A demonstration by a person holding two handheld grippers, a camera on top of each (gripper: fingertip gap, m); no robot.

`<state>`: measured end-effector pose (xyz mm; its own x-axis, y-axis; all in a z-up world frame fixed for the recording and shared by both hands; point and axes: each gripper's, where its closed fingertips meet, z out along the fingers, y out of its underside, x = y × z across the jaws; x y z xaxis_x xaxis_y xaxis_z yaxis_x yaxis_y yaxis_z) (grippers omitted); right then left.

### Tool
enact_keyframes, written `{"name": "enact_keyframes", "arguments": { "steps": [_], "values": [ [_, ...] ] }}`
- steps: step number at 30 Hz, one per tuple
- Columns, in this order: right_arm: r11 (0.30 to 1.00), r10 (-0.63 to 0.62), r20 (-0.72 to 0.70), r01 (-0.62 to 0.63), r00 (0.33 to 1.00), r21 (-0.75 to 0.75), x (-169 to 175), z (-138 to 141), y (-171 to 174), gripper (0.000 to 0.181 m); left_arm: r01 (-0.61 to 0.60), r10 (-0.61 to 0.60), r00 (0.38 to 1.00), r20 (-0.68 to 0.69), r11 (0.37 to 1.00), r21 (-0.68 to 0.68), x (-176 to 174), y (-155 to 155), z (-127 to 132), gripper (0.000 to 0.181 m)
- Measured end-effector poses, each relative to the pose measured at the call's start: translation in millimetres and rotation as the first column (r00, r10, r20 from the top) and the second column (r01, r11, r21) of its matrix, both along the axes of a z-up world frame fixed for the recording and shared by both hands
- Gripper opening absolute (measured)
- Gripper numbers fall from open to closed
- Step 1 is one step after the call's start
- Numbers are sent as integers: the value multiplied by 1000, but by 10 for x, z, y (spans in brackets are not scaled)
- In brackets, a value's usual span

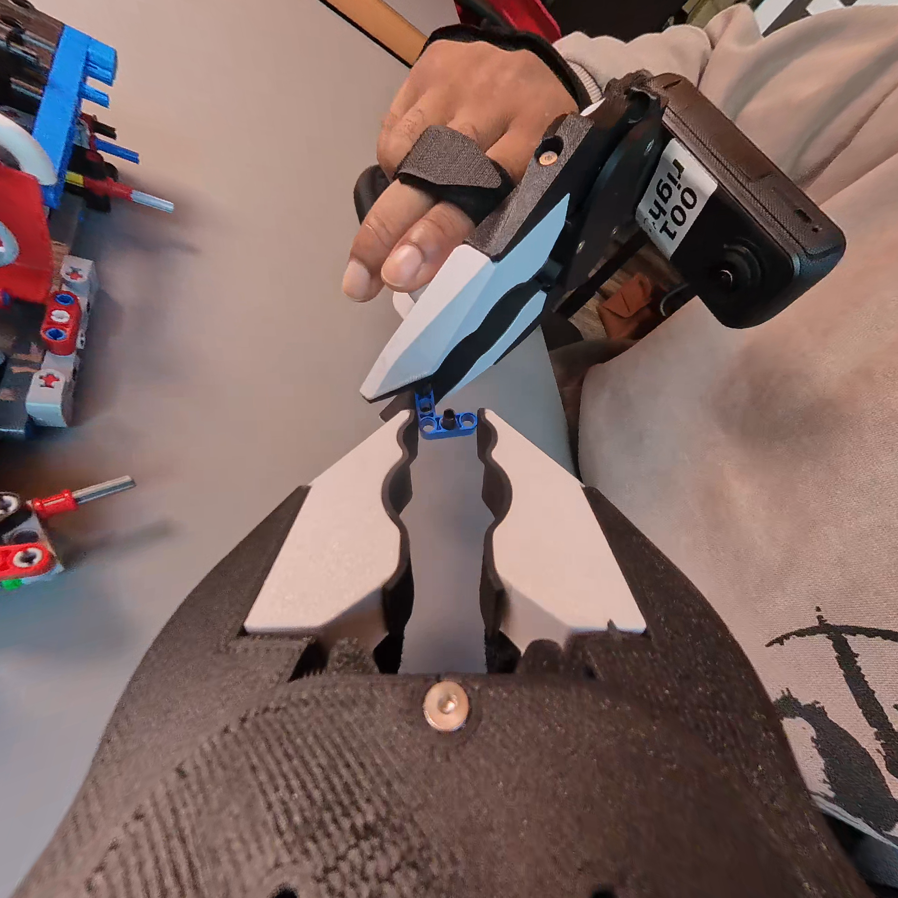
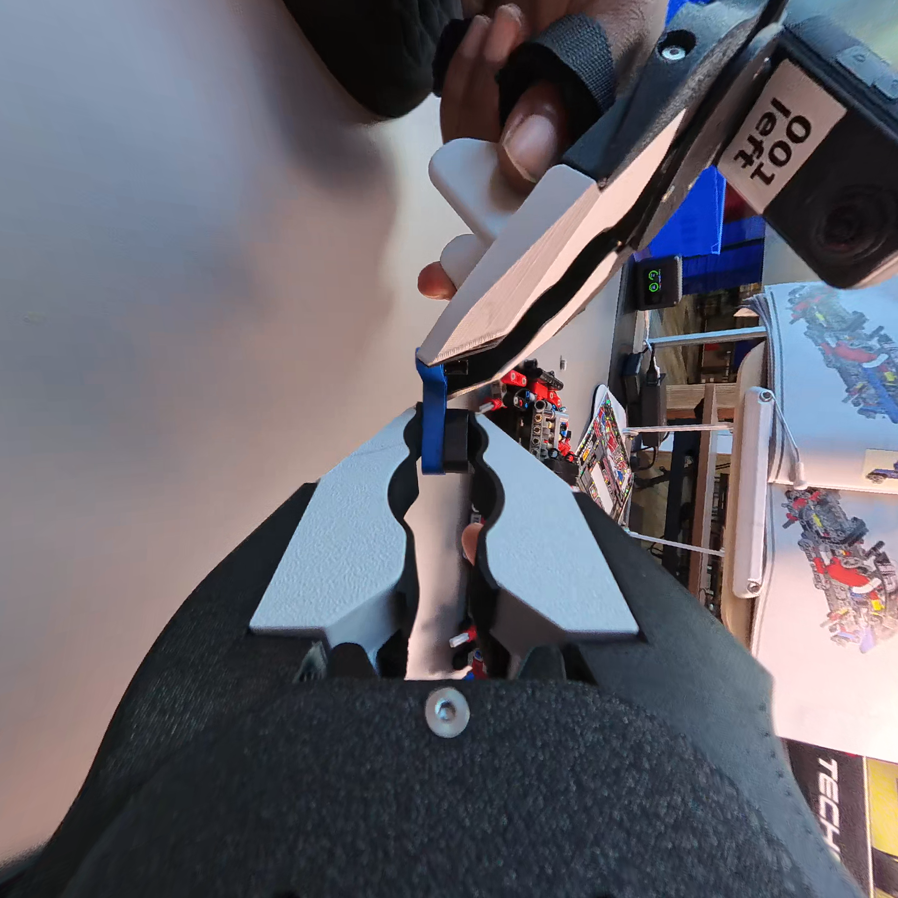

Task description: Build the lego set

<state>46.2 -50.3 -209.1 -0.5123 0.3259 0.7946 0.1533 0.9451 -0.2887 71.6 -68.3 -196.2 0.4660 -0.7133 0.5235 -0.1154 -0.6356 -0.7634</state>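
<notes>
Pale tabletop (image 1: 243, 146) filled the left wrist view, with the half-built model (image 1: 43, 233) in red, blue and grey at its far left edge, axles poking out, and a smaller red-and-grey sub-assembly (image 1: 29, 539) near it. Well right of the model, held up off the table, the left gripper (image 1: 447, 427) had its tips closed on the long arm of a small blue L-beam (image 1: 444, 423), a black pin (image 1: 449, 415) standing in one hole. The right gripper (image 1: 413, 388) came in from above, its tips closed on the beam's short arm; a hand (image 1: 452, 160) strapped to its handle worked it. In the right wrist view the beam (image 2: 432, 437) stood edge-on between the right gripper (image 2: 444, 437) tips with a black piece (image 2: 457, 447) pressed against its side, while the left gripper (image 2: 437, 369) pinched the beam's upper end. Beyond the beam sat the model (image 2: 534, 413), and right of that an instruction booklet (image 2: 836, 510) lay open. Judging from this, the build was partway: a chassis existed, this beam was only being fitted with its pin, and much remained.
</notes>
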Motion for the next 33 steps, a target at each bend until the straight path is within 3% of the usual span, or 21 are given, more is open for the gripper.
{"name": "enact_keyframes", "arguments": {
  "steps": [6, 8, 10, 13, 16, 24, 30, 33],
  "values": [
    [996, 31, 1, -31, 1000, -89, -20, -65, -32, 18, 6, -2, 998, -62, 997, 78, -43, -18, -78, 22],
    [969, 3, 79, 16, 997, -246, 2, -131, -29, 40, 0, 16, 992, -125, 991, 131, -79, -11, -120, 22],
    [904, -20, 141, 78, 990, -420, 1, -140, -22, 50, 7, 30, 982, -187, 981, 194, -104, -21, -142, 22],
    [763, 10, 240, 148, 971, -629, 10, -150, -53, 47, 35, 47, 962, -269, 956, 293, -109, -32, -165, 22],
    [658, 96, 278, 149, 956, -739, 50, -126, -131, 23, 89, 39, 943, -329, 927, 364, -84, -46, -208, 22],
    [561, 209, 260, 102, 943, -821, 107, -75, -232, 17, 156, 20, 934, -357, 875, 458, -45, -80, -203, 22],
    [578, 242, 245, 63, 939, -813, 68, -66, -237, 17, 165, 31, 931, -363, 853, 495, -88, -81, -195, 22],
    [573, 200, 212, 61, 957, -817, -21, -45, -186, 17, 84, 65, 954, -294, 879, 469, -166, -28, -168, 22]
  ]
}}
